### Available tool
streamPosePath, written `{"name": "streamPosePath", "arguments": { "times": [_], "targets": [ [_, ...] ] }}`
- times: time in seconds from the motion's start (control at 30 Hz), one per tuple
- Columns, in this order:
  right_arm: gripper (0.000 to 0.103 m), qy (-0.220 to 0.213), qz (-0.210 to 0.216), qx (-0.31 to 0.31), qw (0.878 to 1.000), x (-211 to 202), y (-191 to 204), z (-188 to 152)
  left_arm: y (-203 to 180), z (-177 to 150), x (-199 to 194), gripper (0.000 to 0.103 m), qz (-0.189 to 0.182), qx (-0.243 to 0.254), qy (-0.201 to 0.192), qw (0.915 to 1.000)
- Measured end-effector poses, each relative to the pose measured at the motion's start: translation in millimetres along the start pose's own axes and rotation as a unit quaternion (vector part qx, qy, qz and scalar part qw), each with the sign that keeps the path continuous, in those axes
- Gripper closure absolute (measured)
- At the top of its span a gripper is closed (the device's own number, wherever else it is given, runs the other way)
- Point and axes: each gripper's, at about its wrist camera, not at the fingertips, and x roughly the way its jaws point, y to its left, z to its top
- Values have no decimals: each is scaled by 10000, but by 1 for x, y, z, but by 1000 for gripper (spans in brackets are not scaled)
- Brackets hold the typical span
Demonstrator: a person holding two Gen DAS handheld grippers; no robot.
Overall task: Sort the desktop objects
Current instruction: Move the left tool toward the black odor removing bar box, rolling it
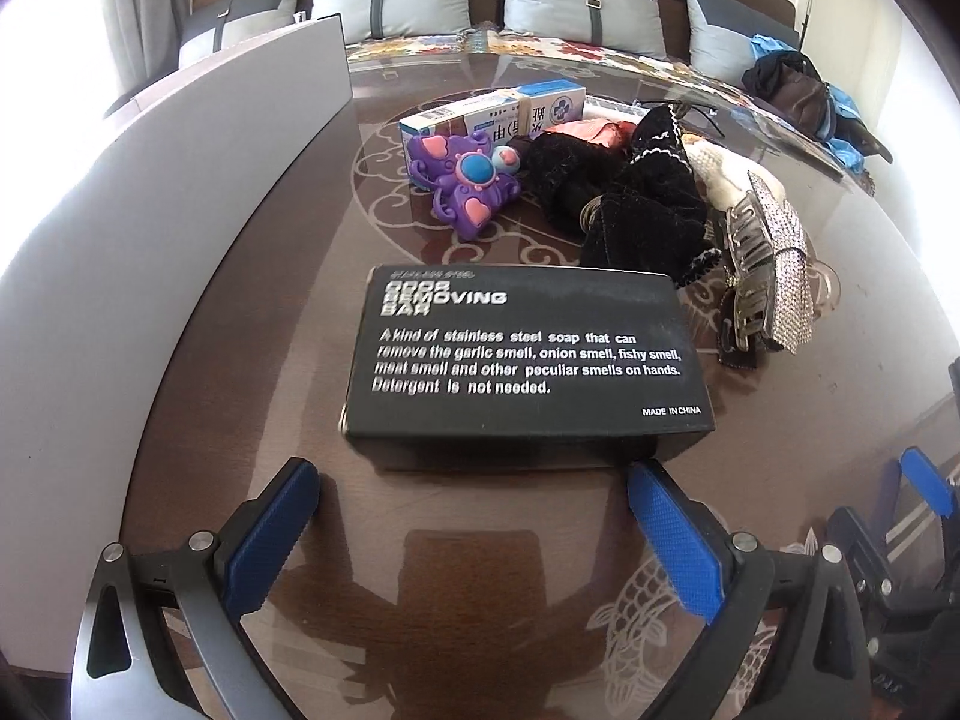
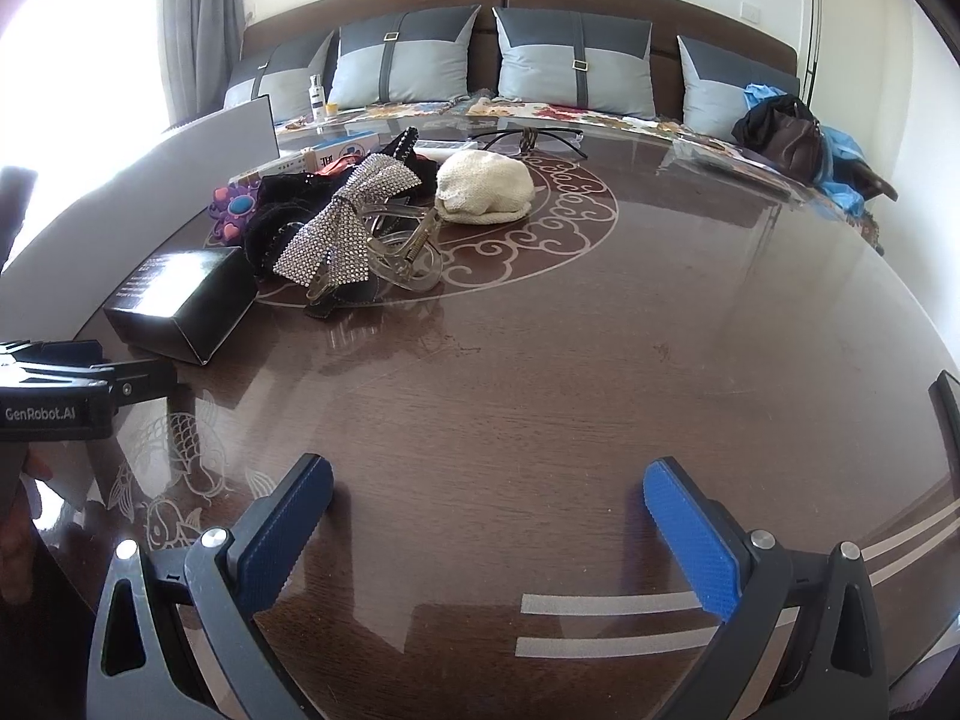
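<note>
While the left gripper [image 1: 474, 516] stood with its jaws apart, the black box [image 1: 525, 360] lay flat just ahead, untouched, near the tabletop's [image 2: 540, 360] left edge; the right gripper [image 2: 489, 525], likewise spread, hovered over bare wood.

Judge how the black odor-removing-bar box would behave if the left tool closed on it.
The black box looks like rigid card with flat sides, so it should probably grip squarely. Lying flat on the glossy table, it seems likelier to slide than tip. Its weight cannot be told.

Glossy wood table [image 2: 540, 360], matt card box [image 1: 528, 354], glittery bow clip [image 2: 342, 222].
</note>
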Motion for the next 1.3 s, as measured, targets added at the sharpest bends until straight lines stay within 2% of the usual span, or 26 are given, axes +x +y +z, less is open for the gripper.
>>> {"name": "streamPosePath", "arguments": {
  "times": [0.1, 0.23, 0.37, 0.57, 0.73, 0.8, 0.87, 0.97, 1.07, 1.17, 1.3],
  "targets": [
    [0, -3, 0, 0, 10000, 0, 0, 0, -16, 3, 1, 0, -35, 151, 12, 9999],
    [0, -20, -12, 7, 10000, 0, 0, -1, -7, -1, -2, 0, -168, 365, 59, 9992],
    [0, -25, -15, 14, 10000, 0, 0, 0, 12, 0, -7, 0, 197, 813, -22, 9965],
    [0, -7, -26, 13, 10000, 1, 1, 2, 18, 21, -7, 0, 465, 1700, -136, 9843],
    [0, -8, -26, 13, 10000, 1, 1, 1, 0, 40, -15, 0, 83, 2456, -245, 9690],
    [0, -8, -26, 14, 10000, 1, 1, 1, -7, 45, -17, 0, 66, 2622, -239, 9647],
    [0, -8, -26, 14, 10000, 1, 1, 1, -6, 52, -18, 0, -6, 2431, -212, 9698],
    [0, -7, -26, 15, 10000, 1, 1, 1, 2, 66, -22, 0, -284, 1587, -157, 9868],
    [0, -6, -20, 13, 10000, 2, 1, 1, -2, 73, -23, 0, -495, 878, -178, 9948],
    [0, -10, -27, 8, 10000, 2, 2, 1, -22, 70, -18, 0, -182, 727, -242, 9969],
    [0, -10, -27, 11, 10000, 2, 2, 1, -31, 61, -10, 0, 262, 859, -246, 9957]
  ]
}}
